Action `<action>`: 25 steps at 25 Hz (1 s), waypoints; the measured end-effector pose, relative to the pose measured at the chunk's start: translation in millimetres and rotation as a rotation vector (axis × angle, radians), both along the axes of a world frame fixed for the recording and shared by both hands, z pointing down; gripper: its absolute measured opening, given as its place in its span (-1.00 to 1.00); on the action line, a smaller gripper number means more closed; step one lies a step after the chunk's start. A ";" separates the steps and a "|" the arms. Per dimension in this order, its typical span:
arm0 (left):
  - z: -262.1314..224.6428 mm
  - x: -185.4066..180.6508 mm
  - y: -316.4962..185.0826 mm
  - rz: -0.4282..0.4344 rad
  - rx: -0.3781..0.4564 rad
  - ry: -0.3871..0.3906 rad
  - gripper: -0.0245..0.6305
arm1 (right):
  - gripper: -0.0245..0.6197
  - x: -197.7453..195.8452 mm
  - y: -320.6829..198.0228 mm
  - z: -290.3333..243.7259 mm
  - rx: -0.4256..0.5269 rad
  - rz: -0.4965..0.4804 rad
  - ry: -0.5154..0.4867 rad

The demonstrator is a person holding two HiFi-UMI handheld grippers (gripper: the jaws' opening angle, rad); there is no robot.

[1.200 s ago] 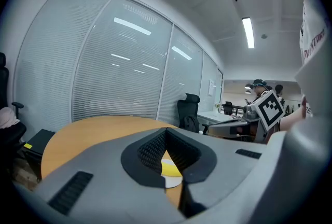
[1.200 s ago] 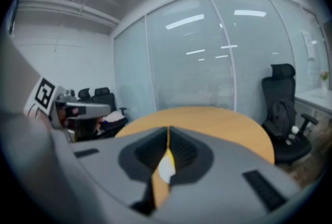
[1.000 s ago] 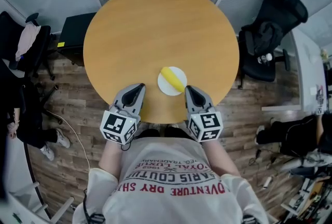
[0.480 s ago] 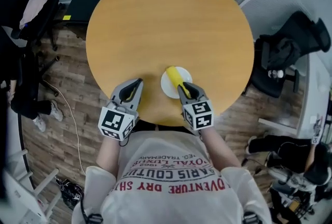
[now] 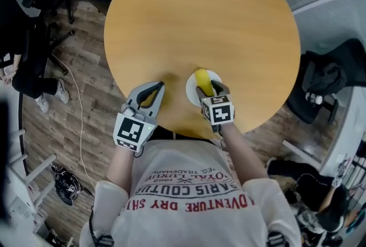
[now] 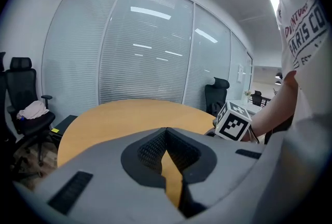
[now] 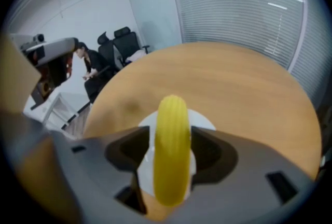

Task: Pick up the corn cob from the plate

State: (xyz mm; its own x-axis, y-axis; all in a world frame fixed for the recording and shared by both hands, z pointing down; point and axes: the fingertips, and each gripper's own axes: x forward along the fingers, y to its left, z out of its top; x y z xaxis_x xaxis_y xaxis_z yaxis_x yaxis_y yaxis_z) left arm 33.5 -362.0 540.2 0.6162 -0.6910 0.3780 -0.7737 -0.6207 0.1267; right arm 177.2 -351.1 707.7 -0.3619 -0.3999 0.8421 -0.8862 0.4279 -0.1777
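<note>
The right gripper (image 7: 171, 137) points down over the white plate (image 7: 203, 121), near the front edge of the round tabletop (image 5: 200, 17). Its jaws have just been opening wide, and the yellow corn cob (image 7: 171, 163) lies lengthwise on the plate between them, unclamped. The left gripper (image 6: 166, 134) hovers nearby, jaws together and empty.

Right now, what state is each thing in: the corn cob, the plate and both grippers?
corn cob: lying on the plate, not yet lifted.
plate: flat on the table.
right gripper: jaws have just been opening; apart, astride the corn cob, not gripping.
left gripper: jaws together, empty.
</note>
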 end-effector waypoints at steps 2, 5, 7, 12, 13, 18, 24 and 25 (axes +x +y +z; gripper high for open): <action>0.0 -3.7 -1.0 -0.023 0.002 -0.001 -0.82 | -0.15 -3.0 -2.3 8.7 -0.025 -0.024 0.027; 1.4 -8.9 0.9 -0.047 0.006 -0.010 -0.82 | -0.14 -6.0 -3.2 17.2 -0.053 -0.043 0.054; 4.6 -11.6 3.2 -0.056 -0.001 -0.013 -0.82 | -0.13 -7.2 -3.0 21.6 -0.064 -0.044 0.067; 8.8 -20.9 2.2 -0.085 0.002 -0.026 -0.82 | -0.12 -11.1 -4.7 29.5 -0.045 -0.103 0.095; 8.8 -22.3 1.2 -0.086 0.004 -0.027 -0.82 | -0.11 -12.1 -5.9 29.6 -0.047 -0.118 0.103; 8.0 -24.3 3.3 -0.085 0.004 -0.028 -0.82 | -0.10 -13.7 -6.2 28.7 -0.050 -0.125 0.112; -1.6 -17.1 5.3 -0.061 0.020 -0.025 -0.82 | -0.10 -9.8 3.7 23.6 -0.029 -0.138 0.063; -4.2 -16.1 3.4 -0.057 0.026 -0.018 -0.82 | -0.10 -9.7 4.2 18.2 -0.020 -0.128 0.055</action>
